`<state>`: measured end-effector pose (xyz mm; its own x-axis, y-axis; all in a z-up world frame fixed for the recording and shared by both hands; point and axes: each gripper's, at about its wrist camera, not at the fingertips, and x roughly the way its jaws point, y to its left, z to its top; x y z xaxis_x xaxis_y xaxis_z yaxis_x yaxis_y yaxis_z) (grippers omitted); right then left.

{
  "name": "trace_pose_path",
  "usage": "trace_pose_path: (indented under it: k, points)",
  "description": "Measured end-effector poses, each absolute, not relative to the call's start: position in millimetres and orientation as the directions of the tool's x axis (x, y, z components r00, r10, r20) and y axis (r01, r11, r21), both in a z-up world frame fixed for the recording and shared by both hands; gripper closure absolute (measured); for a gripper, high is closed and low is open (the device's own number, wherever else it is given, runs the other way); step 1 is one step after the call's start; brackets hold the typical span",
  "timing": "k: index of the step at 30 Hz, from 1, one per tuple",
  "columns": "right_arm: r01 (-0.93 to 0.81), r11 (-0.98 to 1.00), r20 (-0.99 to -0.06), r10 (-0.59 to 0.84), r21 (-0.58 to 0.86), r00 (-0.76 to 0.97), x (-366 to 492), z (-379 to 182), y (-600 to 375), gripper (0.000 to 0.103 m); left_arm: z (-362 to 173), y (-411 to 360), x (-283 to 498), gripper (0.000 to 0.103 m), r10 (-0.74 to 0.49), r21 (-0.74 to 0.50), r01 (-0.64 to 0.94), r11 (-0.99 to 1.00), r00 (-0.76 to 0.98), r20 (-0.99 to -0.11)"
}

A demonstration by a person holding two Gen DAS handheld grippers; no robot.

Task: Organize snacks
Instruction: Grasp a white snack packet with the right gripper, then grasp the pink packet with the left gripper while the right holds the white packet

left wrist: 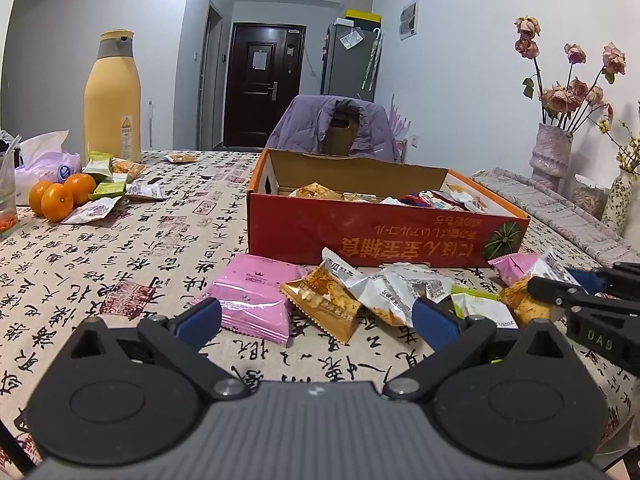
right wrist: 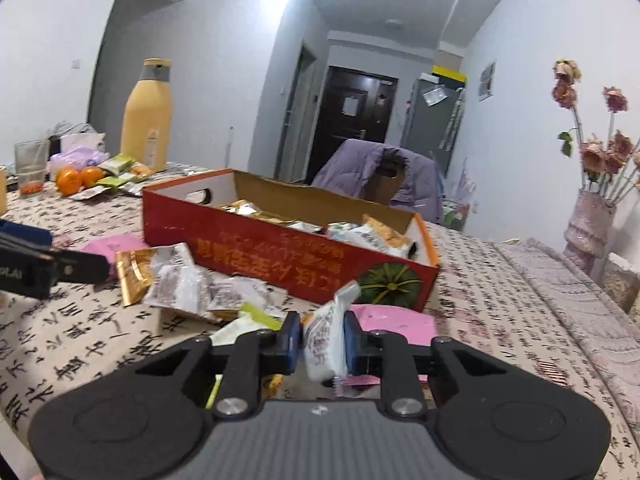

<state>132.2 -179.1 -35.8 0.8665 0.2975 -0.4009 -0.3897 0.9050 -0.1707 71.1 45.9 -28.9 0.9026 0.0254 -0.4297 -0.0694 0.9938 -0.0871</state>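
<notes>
White snack packet (right wrist: 325, 338) sits upright between the blue pads of the right gripper (right wrist: 322, 340), pinched on both sides, lifted just off the tablecloth (right wrist: 500, 304). No earlier view, so only the pinch is told. Just ahead of that gripper: a pink packet (right wrist: 400, 322) flat on the cloth, touching or nearly touching the red cardboard box (right wrist: 280, 256). Box stands open-topped beyond the fingertips, more packets lying inside. To the gripper's left, a loose pile of white and gold packets (right wrist: 180, 280) beside the box's front wall.

Left gripper (left wrist: 316, 316) is spread wide, nothing between its pads; it hovers low over the cloth. A pink packet (left wrist: 254, 296) lies just beside its left finger, a gold packet (left wrist: 324, 300) between the fingers' line and the box (left wrist: 360, 236), white packets (left wrist: 392, 288) near its right finger. The right gripper shows at the right edge of this view.

Far left of both grippers: oranges (left wrist: 56, 198), green packets (left wrist: 106, 178), a tall yellow bottle (left wrist: 112, 96). Far right: vase of dried roses (left wrist: 550, 156). A chair with a purple jacket (left wrist: 332, 124) stands behind the box.
</notes>
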Motion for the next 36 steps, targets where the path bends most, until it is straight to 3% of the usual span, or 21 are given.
trace_pose_path:
  k: [8, 11, 22, 36]
  points:
    - [-0.410, 0.902, -0.437, 0.318, -0.133, 0.842, 139, -42, -175, 0.086, -29, 49, 71, 0.000, 0.034, -0.091, -0.080, 0.993, 0.902, -0.431]
    - [-0.406, 0.905, -0.424, 0.322, -0.124, 0.846, 137, -40, -178, 0.091, -28, 52, 71, 0.000, 0.041, -0.089, -0.087, 0.992, 0.902, -0.429]
    - [-0.339, 0.939, -0.377, 0.295, -0.055, 0.878, 139, -29, -199, 0.091, -16, 74, 98, 0.000, 0.120, -0.006, -0.137, 0.991, 0.888, -0.444]
    - [-0.298, 0.954, -0.366, 0.267, -0.032, 0.892, 142, -26, -212, 0.091, -35, 91, 174, 0.000, 0.160, 0.082, -0.138, 0.987, 0.786, -0.597]
